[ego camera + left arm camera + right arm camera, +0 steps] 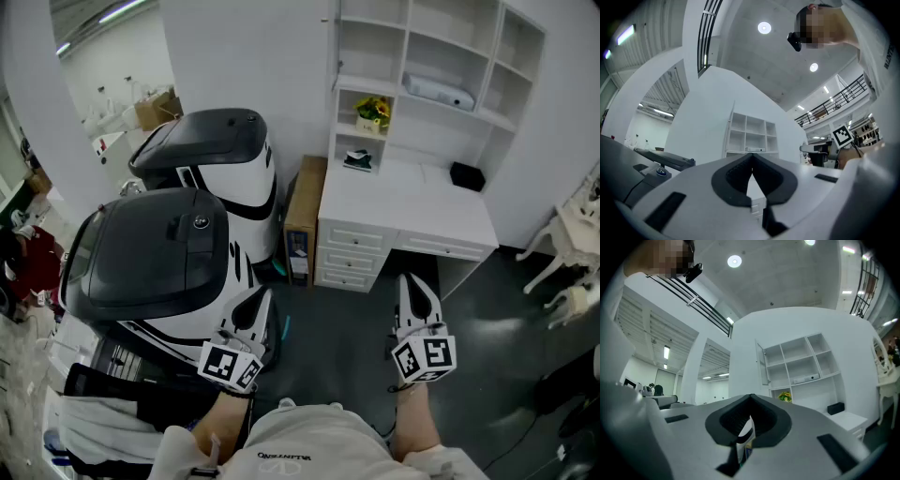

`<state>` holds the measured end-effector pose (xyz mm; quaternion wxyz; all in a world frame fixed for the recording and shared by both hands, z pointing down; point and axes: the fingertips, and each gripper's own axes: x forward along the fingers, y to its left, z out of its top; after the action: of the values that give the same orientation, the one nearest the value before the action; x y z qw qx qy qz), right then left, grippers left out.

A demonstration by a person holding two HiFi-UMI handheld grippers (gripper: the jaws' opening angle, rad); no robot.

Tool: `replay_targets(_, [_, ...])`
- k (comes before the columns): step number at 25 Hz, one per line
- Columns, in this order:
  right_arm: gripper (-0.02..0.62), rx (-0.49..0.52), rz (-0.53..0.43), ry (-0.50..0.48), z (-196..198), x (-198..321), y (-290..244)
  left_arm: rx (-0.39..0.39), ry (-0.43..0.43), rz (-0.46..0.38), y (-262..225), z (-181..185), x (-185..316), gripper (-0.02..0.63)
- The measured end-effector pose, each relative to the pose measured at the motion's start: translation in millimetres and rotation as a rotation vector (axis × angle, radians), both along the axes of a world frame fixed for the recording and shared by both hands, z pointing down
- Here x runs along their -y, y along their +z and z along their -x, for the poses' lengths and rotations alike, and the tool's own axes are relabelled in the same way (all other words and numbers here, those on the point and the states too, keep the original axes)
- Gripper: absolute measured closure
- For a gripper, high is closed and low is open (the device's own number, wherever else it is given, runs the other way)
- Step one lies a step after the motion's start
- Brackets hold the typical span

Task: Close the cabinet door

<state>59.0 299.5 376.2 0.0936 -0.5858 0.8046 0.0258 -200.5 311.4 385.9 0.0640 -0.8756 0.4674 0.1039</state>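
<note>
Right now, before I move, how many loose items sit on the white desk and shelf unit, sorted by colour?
Yellow: 1 (potted yellow flowers)
White: 1 (flat white oblong device)
Black or dark: 2 (small black box, dark flat item)
Total: 4

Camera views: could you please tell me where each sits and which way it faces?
Head view: on the person's head, looking steeply down at the white desk; shows left gripper, right gripper, forearms.
Left gripper view: on that gripper, looking along its shut jaws, slightly upward, at the shelf unit; person's torso at right.
Right gripper view: likewise, shut jaws; person at upper left.
Shared: both gripper views show the shelf unit.
</note>
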Motion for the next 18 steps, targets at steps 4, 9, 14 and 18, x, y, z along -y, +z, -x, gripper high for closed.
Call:
replay_targets(4, [0.586, -0.002, 0.003, -0.003, 4.6, 1.3, 0.3, 0.0, 0.003, 0.001, 0.2, 2.8, -1.5, 0.603])
replay_targets(9, [0.584, 0.001, -0.008, -0.016, 16.6, 3.2, 0.2, -0.001, 0.018, 0.007, 4.4, 9.9, -3.5, 0.603])
replay_targets(14, [0.584, 0.008, 0.006, 0.01, 28.1, 12.0, 2.7, -0.012, 0.054, 0.023, 13.6, 18.5, -5.6, 0.603])
replay_targets(18, [0.584, -0.004, 0.017, 0.026, 43.3, 20.7, 3.6, -0.025, 0.09, 0.054, 26.6, 27.0, -6.2, 0.603])
